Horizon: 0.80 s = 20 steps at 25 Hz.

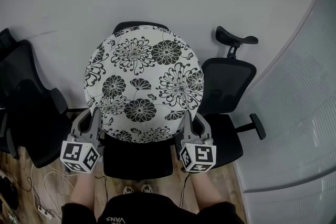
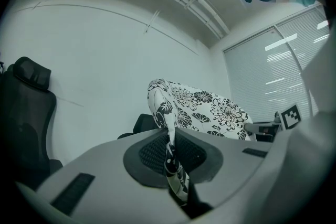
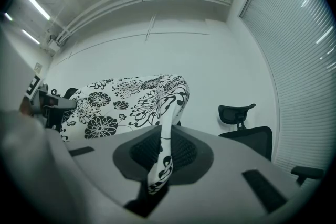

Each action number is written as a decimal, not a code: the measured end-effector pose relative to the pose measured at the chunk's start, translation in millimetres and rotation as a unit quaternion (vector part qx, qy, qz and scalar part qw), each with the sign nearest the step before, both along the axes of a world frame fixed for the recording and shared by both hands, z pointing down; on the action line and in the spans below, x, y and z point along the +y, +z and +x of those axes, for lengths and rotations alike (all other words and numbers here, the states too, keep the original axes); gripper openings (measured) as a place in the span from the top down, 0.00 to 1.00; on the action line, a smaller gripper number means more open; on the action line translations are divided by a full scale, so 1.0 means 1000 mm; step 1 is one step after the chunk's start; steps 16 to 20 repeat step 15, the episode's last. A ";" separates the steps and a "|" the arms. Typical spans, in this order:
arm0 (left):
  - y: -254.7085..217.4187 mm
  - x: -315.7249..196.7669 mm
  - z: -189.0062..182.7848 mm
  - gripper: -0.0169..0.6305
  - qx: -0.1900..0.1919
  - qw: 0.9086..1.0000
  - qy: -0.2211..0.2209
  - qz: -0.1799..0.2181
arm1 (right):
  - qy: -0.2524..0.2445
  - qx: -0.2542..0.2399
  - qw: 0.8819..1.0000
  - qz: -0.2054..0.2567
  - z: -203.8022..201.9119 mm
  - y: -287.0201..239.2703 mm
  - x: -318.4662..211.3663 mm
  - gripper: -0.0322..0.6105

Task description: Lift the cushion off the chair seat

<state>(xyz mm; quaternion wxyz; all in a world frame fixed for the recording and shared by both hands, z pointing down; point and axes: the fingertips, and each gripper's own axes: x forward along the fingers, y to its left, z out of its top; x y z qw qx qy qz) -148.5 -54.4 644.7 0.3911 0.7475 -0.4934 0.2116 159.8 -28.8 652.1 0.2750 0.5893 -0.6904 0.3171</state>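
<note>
While my left gripper (image 1: 89, 123) and right gripper (image 1: 193, 124) each pinch just the near hem of the cushion (image 1: 143, 89), raised over the seat (image 1: 137, 160), either thin fold could slip; cushion would swing or drop.

A round cushion (image 1: 143, 89), white with black flowers, is held at its near edge by the left gripper (image 1: 90, 119) and the right gripper (image 1: 191, 122), fingers closed on the fabric. The bare seat of a black chair (image 1: 137, 157) is seen below it. A second chair (image 1: 228, 86) is seen at the right and a third chair (image 1: 31, 113) at the left. Cables (image 1: 39, 186) are strewn on the wooden floor (image 1: 231, 178).
</note>
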 end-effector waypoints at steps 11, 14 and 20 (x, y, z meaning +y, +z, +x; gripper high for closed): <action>-0.001 0.000 0.000 0.93 0.001 1.000 0.000 -0.002 | -0.001 0.001 1.000 -0.002 -0.001 -0.001 0.000 0.89; 0.000 -0.001 0.001 0.93 0.001 1.000 0.001 -0.002 | -0.001 0.002 1.000 -0.003 0.000 0.000 0.000 0.89; 0.000 -0.001 0.001 0.93 0.001 1.000 0.001 -0.002 | -0.001 0.002 1.000 -0.004 0.001 0.001 0.000 0.89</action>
